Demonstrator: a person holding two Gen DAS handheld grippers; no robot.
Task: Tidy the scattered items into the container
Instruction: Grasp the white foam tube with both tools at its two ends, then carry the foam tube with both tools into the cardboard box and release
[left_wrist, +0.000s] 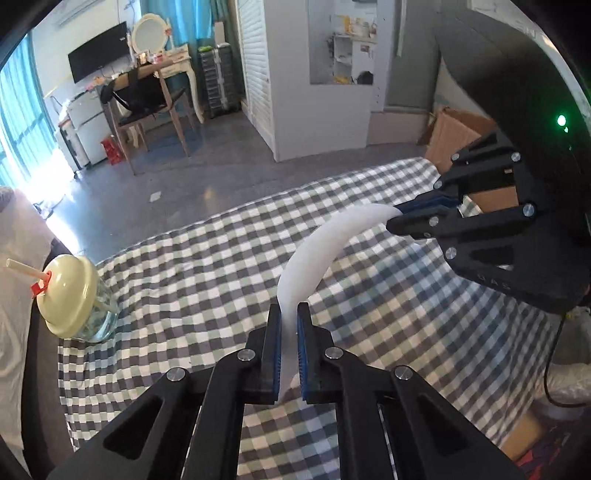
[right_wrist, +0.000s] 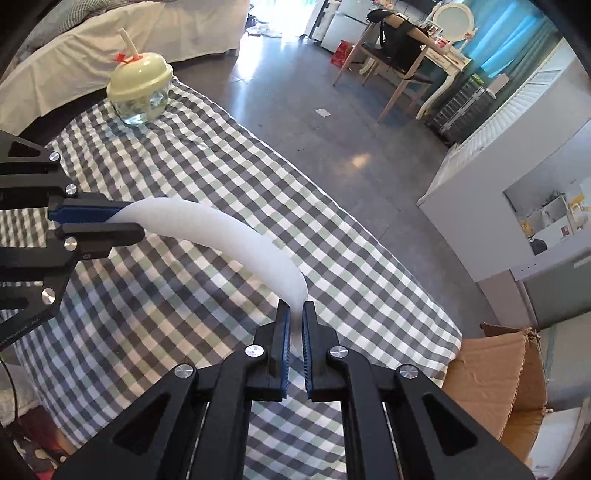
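Both tools clamped on one white foam strip, lifted off the checked surface.

Left tool (left_wrist: 289, 319) pinched shut on one end of the white foam strip (left_wrist: 314, 251), blue pads (left_wrist: 302, 354) squeezing it flat; right tool (right_wrist: 295, 321) closed just as tight on the other end, also seen top right in left wrist view w/ green light behind it. Strip arcs between the two, bowed upward, clear of the checked cloth (right_wrist: 192, 166) w/ its shadow on the cloth below. Glass jar (right_wrist: 142, 94) w/ pale yellow dome lid & straw sitting at far corner of the surface, well apart from the strip. Open cardboard box (right_wrist: 495, 373) just beside the surface edge, on right tool's side, flaps up; can't tell what's inside. Bed w/ white sheet past the jar, chair & desk farther back across the grey floor.
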